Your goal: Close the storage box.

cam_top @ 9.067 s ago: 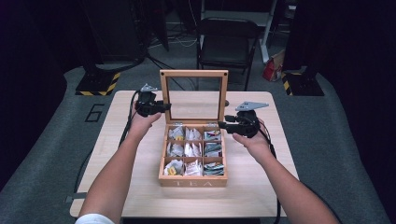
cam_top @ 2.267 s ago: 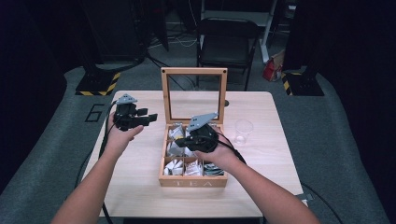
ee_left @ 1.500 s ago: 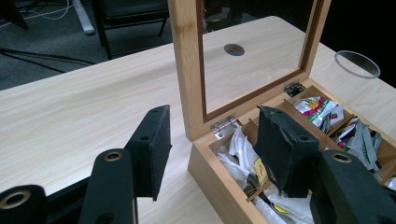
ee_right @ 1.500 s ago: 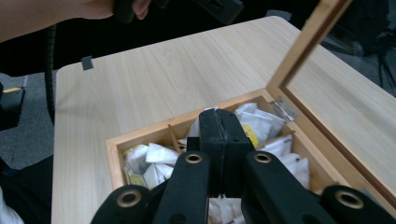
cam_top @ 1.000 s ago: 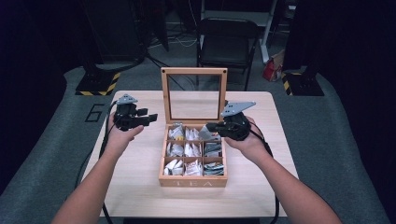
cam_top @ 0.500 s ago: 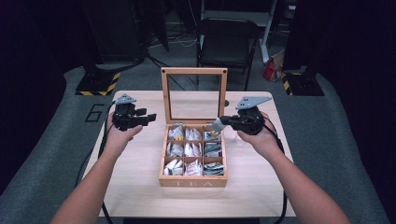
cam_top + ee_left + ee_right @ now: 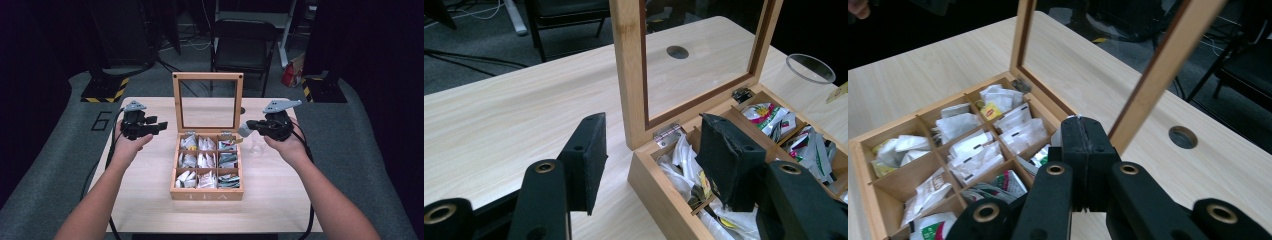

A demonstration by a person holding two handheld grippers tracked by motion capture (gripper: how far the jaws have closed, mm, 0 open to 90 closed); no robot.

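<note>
High view: tea box (image 7: 206,194) at table (image 7: 150,200) centre, lid (image 7: 207,101) upright, nine compartments of tea bags. Right gripper (image 7: 246,129) raised just right of the box's far right corner, a pale tea bag (image 7: 244,130) pinched at its tip; a clear cup (image 7: 257,144) stands on the table right below it. Left gripper (image 7: 161,125) hovers left of the box, apart from it. Left gripper view: jaws spread wide, nothing between them; box's near corner and lid post lie ahead, cup rim (image 7: 810,67) far right. Right gripper view: jaws pressed together, a thin pale edge of the bag (image 7: 1079,118) showing at their tip; the box (image 7: 863,165) lies below and to the left, lid frame (image 7: 1168,60) just behind the tip. Judgement: step in hand looks like carrying the bag to the cup. To do it well, keep the pinch firm, swing clear of the lid frame, centre the bag over the rim before lowering, and release only once it is inside; cup is light, may tip if nudged.
</note>
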